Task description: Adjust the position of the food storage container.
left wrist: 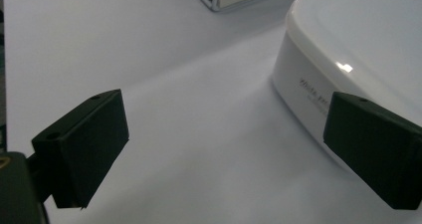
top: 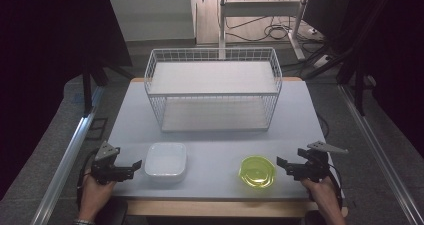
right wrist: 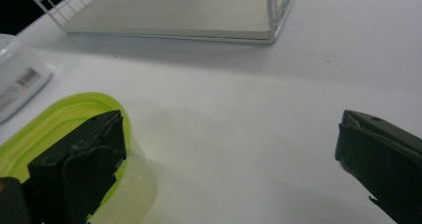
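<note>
A white square dish (top: 165, 160) lies upside down near the table's front, left of centre. A round yellow-green container (top: 257, 171) sits to its right. My left gripper (top: 134, 167) is open just left of the dish and points at it. In the left gripper view the dish (left wrist: 348, 40) lies beside the right jaw, and the left gripper (left wrist: 226, 134) has bare table between its jaws. My right gripper (top: 283, 166) is open just right of the container. In the right gripper view the container (right wrist: 47, 132) lies under the left jaw, and the right gripper (right wrist: 229, 149) holds nothing.
A white wire rack (top: 212, 87) with two shelves stands at the back middle of the grey table (top: 300, 115). Its lower shelf (right wrist: 174, 10) appears in the right gripper view, with the white dish (right wrist: 20, 79) at the far left. Dark floor and metal rails flank the table.
</note>
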A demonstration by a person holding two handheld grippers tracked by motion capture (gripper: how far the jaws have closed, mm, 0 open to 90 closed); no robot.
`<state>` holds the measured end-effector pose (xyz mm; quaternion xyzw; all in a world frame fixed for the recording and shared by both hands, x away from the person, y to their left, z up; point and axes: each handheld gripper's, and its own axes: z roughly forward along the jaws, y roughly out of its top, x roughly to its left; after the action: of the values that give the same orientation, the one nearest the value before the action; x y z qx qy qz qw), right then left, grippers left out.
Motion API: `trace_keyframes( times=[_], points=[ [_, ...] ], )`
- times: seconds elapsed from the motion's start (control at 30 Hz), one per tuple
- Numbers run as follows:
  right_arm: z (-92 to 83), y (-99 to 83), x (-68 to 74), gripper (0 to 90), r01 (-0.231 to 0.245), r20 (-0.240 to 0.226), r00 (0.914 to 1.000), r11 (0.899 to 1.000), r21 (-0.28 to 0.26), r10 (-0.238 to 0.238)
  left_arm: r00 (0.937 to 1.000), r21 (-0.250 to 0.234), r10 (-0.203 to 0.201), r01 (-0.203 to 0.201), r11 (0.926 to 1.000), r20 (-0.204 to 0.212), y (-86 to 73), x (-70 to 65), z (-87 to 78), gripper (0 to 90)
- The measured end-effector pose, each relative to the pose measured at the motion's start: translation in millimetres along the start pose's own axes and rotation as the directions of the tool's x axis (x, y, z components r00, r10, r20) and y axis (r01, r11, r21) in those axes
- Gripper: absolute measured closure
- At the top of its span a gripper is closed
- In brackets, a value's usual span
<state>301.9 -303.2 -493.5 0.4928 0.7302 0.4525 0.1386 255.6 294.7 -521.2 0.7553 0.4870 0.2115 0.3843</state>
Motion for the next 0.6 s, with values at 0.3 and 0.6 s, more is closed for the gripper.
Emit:
trace_keyframes(
  times=[0.3,0.6],
  points=[
    [-2.4,2.4,0.9,4.0,0.006,0.025,0.9997,1.000,0.011,-0.007,1.0000,0.011,0.009,-0.009,0.9999,0.000,-0.1,-3.3,4.1,3.9],
    [-2.7,3.8,3.6,18.1,0.013,0.020,0.9997,0.999,0.045,-0.014,0.9999,0.001,0.012,-0.012,0.9999,0.001,0.2,-3.9,3.6,4.0]
  ],
)
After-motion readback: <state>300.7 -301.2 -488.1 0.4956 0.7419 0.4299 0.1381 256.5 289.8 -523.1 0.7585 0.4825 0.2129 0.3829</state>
